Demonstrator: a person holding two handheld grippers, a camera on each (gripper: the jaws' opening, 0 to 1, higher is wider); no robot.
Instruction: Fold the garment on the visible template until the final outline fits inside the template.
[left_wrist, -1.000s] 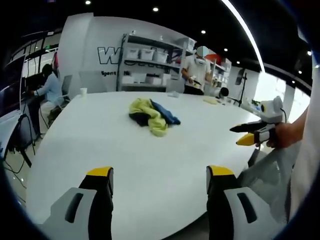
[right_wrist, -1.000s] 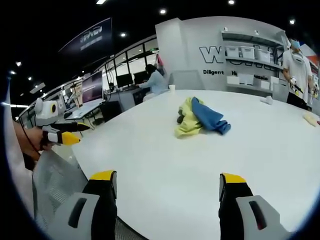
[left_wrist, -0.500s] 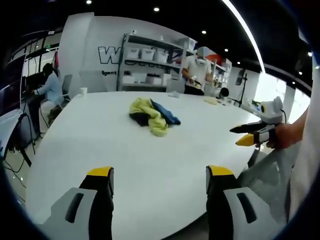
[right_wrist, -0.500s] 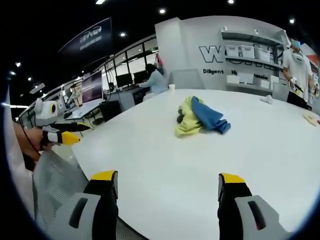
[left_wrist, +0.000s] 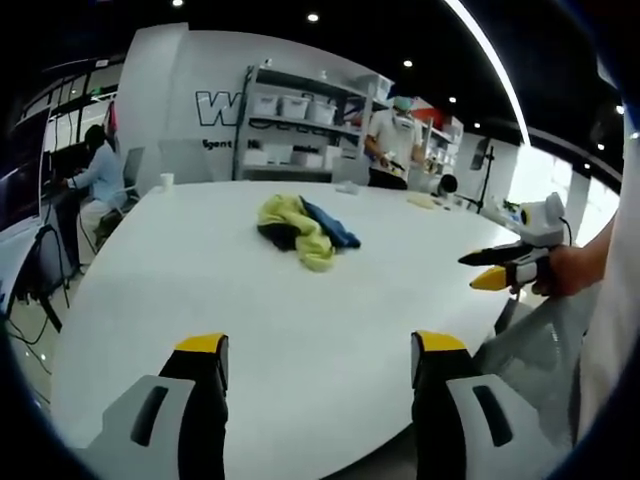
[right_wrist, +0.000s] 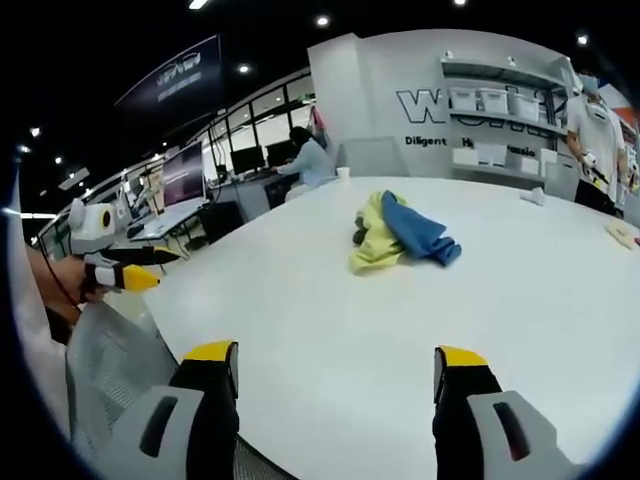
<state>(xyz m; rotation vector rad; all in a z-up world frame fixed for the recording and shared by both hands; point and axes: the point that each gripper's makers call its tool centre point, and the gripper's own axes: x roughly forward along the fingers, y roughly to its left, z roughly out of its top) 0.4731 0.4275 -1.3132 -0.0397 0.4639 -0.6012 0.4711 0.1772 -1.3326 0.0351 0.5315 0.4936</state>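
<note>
We hold both claws (left_wrist: 315, 350) (right_wrist: 335, 358) spread over bare white worktop (left_wrist: 250, 300); crumpled yellow-and-blue garments (left_wrist: 303, 228) lie well ahead, shelving (left_wrist: 300, 125) beyond.

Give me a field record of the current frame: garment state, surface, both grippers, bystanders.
garment: crumpled heap of yellow, blue and dark cloth, unfolded, lying mid-table
template: no outline discernible on the table
surface: white table
left gripper: open, empty, above the near table edge, apart from the garment
right gripper: open, empty, above the near table edge, apart from the garment
bystanders: seated person at a desk; standing person by the shelves
cup: at the far table edge
</note>
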